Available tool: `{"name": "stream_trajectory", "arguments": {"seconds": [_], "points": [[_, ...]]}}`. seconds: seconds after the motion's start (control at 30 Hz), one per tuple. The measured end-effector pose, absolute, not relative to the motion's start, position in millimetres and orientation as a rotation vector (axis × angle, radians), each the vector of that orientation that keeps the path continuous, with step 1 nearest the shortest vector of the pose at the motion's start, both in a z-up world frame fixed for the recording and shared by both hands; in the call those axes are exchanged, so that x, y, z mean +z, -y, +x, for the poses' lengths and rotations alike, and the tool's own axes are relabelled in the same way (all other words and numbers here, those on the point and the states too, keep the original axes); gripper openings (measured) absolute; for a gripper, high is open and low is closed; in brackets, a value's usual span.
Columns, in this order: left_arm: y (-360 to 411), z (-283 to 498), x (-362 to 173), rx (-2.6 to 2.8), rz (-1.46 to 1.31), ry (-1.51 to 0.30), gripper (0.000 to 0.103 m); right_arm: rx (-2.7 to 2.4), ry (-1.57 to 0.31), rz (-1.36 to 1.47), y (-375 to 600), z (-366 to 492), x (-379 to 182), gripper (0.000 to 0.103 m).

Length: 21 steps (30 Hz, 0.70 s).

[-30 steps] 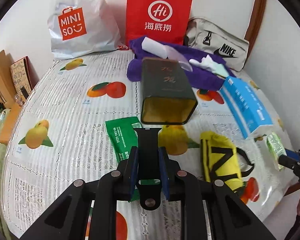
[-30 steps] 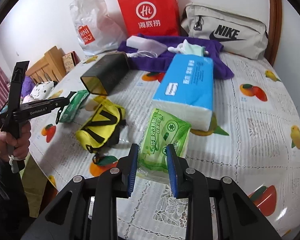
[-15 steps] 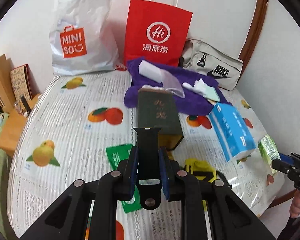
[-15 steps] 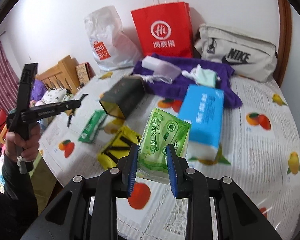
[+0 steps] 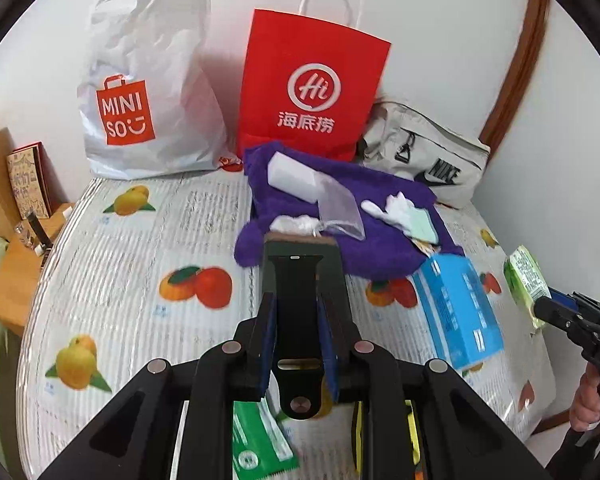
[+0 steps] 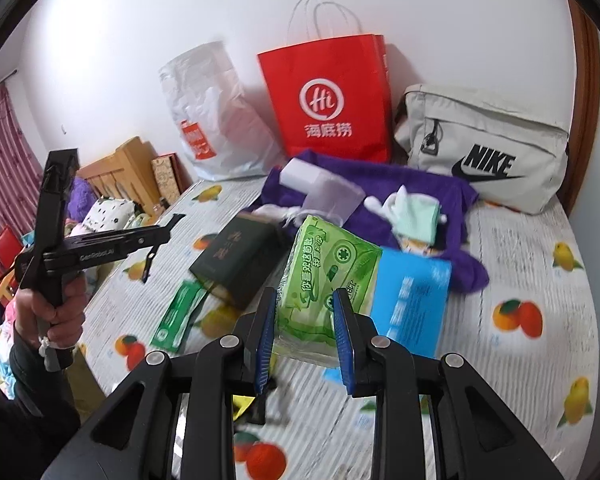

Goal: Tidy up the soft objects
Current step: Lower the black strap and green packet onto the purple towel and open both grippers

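Both grippers had risen since the earlier frames: the right gripper (image 6: 305, 330) carried the green tissue pack (image 6: 326, 280) clear of the table (image 6: 540, 264), above the blue tissue pack (image 6: 414, 300). Its jaws pinched only the pack's lower end, denting the glossy, cartoon-printed wrapper; the soft pack might sag or slip out. The left gripper (image 5: 296, 344) was clenched on a dark strap-like piece (image 5: 297, 304) above the dark box (image 6: 236, 258).

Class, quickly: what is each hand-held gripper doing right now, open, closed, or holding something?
Left hand-held gripper: closed on a black strap.
Right hand-held gripper: closed on the green tissue pack, lifted off the table.
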<state>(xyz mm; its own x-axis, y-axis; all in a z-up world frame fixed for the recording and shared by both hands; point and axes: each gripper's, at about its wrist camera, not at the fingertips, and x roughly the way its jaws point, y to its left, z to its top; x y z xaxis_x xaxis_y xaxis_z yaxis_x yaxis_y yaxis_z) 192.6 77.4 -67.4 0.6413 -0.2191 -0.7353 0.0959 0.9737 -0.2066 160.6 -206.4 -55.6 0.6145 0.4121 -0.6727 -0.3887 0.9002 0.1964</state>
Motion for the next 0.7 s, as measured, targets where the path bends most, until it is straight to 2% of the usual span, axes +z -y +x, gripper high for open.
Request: {"name": "stream_trajectory", "arguments": {"seconds": [0.47, 0.7], "points": [[-76, 268, -65, -0.165, -0.157, -0.873, 0.02, 0.446, -0.822, 0.004, 203, 278, -67, 0.028], [-73, 301, -71, -0.175, -0.125, -0.896, 0.02, 0.422, -0.921, -0.054, 191, 333, -102, 0.028]]}}
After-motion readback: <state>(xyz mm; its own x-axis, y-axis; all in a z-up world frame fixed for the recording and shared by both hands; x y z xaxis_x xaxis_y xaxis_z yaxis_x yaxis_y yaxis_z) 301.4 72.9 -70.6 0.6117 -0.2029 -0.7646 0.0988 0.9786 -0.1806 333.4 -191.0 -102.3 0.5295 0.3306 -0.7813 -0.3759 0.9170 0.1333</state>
